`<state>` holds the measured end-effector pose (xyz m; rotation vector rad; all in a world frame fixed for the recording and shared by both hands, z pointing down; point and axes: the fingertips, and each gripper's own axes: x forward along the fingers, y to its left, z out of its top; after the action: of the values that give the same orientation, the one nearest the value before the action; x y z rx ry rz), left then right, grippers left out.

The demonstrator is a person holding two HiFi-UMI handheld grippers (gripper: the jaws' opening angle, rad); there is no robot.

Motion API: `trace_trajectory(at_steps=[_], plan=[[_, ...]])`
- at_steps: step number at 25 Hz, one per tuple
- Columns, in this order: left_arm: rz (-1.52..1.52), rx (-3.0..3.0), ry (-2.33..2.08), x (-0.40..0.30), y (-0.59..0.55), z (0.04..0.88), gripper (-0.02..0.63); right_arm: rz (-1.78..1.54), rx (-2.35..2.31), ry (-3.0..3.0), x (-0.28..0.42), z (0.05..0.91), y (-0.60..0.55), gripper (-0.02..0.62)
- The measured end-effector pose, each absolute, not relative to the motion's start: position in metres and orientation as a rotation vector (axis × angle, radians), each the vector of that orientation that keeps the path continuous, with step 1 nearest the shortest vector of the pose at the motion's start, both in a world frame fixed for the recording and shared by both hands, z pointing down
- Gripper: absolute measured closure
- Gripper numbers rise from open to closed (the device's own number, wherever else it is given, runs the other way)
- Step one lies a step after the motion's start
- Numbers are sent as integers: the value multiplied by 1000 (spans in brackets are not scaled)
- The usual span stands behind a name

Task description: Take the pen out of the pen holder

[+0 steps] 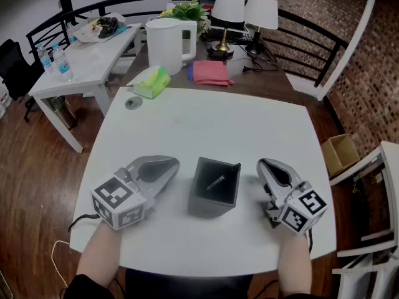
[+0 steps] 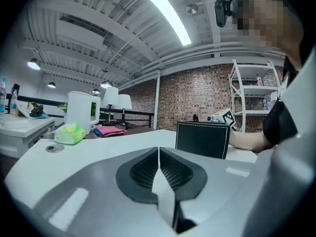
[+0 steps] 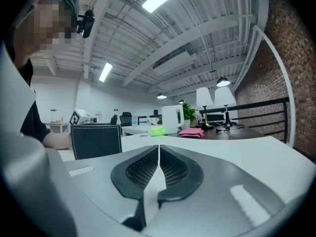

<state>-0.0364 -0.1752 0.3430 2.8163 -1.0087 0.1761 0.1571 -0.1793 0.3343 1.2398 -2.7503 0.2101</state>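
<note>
A black square pen holder (image 1: 214,186) stands on the white table (image 1: 218,123) near its front edge. A dark pen (image 1: 219,180) leans inside it, its top at the far right corner. My left gripper (image 1: 167,165) rests to the left of the holder, jaws shut with nothing between them. My right gripper (image 1: 264,166) sits to the right of the holder, also shut and empty. The holder (image 2: 203,139) shows at the right in the left gripper view, and the holder (image 3: 96,140) shows at the left in the right gripper view. Both grippers lie about a hand's width from it.
At the table's far edge lie a green tissue pack (image 1: 151,81), a white kettle (image 1: 167,44), a pink cloth (image 1: 210,72) and two lamps (image 1: 243,8). A small round disc (image 1: 132,103) sits at far left. A white side desk (image 1: 81,58) stands to the left.
</note>
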Motion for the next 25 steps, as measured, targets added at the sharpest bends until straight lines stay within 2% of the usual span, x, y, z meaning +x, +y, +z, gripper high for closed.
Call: trace_trajectory(at_steps=[5,12,20,25], plan=[[197,2812,-999,-40,-172,344,597,274,1227,-2922,145,303,-166,549],[195,2816,-998,-40,-171,345,597,371,976,-3080,107,258,-144,439],[199,2816,-997,-40,-172,345,597,289,867,-2937,67,272,-141,434],[195,2819,-995,-40,-172,344,598,228,877,-2891,62,274,-138,472]])
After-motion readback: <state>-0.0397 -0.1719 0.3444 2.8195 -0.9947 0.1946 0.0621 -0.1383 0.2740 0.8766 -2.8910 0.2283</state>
